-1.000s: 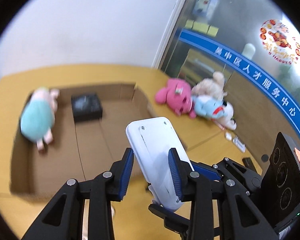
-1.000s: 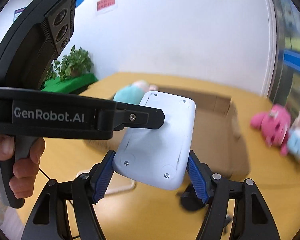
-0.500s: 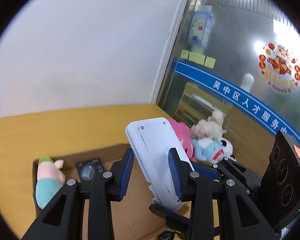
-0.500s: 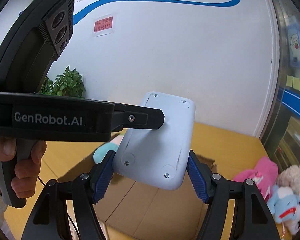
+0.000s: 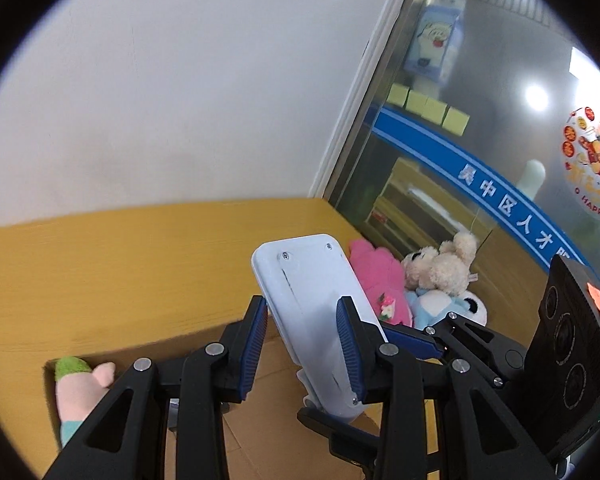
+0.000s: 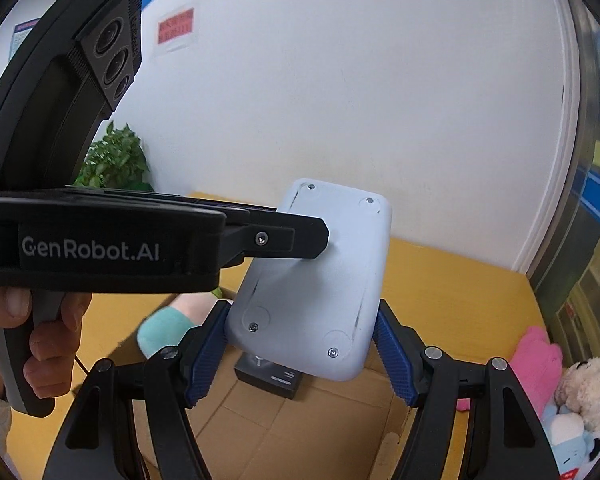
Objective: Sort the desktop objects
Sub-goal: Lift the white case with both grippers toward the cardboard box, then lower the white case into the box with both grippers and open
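– Low in the middle of both views, gripping the white device [image 5: 312, 304] from two sides: left gripper [image 5: 302, 340] pinching it between blue pads, right gripper [image 6: 300, 356] clamping its lower edges likewise (passing it across in mid-air, by the look of it).
– Hanging over the cardboard box [image 6: 260, 432]?
– Seemingly hanging over it, yes, touching neither floor nor wall; showing only a screwed back plate to both cameras.
– Counting anything as sorted already?
– Lying inside the box: black case [image 6: 268, 376] at bottom centre of the right view, partly hidden behind the device, and pig plush [image 6: 168, 328] with the teal body at lower left.
– And waiting outside?
– Sitting on the wooden table [image 5: 120, 272] at right of frame, huddling together: pink plush [image 5: 376, 280], beige bear [image 5: 444, 268], blue-and-white plush [image 5: 440, 304].
– Judging progress, then?
– Probably approaching halfway: two in, one being carried, at least three waiting.
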Tool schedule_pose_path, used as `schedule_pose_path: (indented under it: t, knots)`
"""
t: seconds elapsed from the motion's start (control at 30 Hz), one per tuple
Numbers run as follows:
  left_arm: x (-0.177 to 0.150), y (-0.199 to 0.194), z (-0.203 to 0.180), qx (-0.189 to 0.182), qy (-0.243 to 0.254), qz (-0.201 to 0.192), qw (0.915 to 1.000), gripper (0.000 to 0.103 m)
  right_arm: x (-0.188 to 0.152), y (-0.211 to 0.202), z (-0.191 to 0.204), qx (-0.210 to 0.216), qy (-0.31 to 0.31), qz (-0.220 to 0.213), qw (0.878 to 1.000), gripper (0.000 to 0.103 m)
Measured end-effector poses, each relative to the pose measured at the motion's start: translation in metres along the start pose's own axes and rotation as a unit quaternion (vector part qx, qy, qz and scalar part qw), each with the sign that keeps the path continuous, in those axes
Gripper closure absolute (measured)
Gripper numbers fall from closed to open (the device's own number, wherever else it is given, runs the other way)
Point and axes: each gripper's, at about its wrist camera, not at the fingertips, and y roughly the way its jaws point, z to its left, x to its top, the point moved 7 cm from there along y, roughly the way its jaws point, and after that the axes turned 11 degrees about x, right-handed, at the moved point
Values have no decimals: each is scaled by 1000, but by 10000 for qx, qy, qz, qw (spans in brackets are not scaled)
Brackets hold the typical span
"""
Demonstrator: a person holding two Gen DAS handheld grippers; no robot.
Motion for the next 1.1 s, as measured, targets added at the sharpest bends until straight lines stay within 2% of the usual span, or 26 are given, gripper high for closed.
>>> schedule_pose_path:
  t: [0.23,0.4,0.5,0.77,0.83,1.1]
  knots:
    - [-48,110,18,-135,-325,952,9948,68,-61,78,-55,111,614,755,9952,35]
    - [-89,180,28,-233,-641,1597,9848,68,-113,134,-87,119,967,1362,9859,35]
    - [-106,204,30,-229,-699,1852,9799,68,-137,157,-102,148,1234,1623,9789,35]
    - [-135,243,31,-140,-837,2369,9678,68,-179,192,-119,114,1561,2137,9643,35]
    - [-135,245,29,-78,-764,2323,9696,68,-184,197,-120,35,1552,2220,9626,35]
    - [-136,245,31,96,-779,2451,9663,66,-185,203,-124,-22,1642,2310,9590,31]
